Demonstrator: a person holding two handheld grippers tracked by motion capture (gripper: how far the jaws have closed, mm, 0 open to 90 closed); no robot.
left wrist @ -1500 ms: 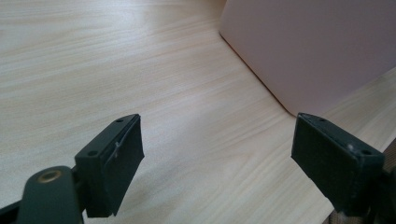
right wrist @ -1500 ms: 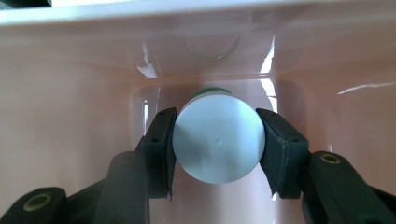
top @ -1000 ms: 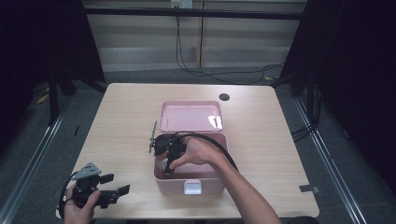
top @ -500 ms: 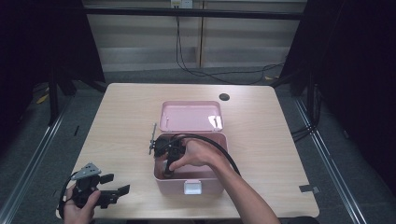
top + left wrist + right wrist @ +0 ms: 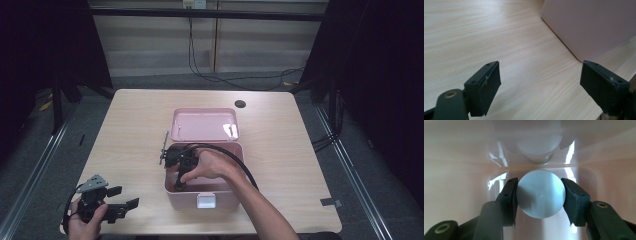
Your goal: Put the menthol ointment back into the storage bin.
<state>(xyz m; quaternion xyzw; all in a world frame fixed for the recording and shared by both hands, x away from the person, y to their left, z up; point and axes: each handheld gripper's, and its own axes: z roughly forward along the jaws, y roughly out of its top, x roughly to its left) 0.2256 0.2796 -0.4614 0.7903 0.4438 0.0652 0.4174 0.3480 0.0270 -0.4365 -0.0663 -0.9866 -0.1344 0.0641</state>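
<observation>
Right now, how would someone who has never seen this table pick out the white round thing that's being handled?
Find the open pink box in the middle of the table. Inside it, the right hand-held gripper reaches down with its jaws on either side of a white round cap. A second white round thing lies beyond it, but nothing flanks that one.

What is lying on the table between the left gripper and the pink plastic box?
Nothing: in the left gripper view, only bare light wooden table lies between the open left gripper and the wall of the pink plastic box.
</observation>
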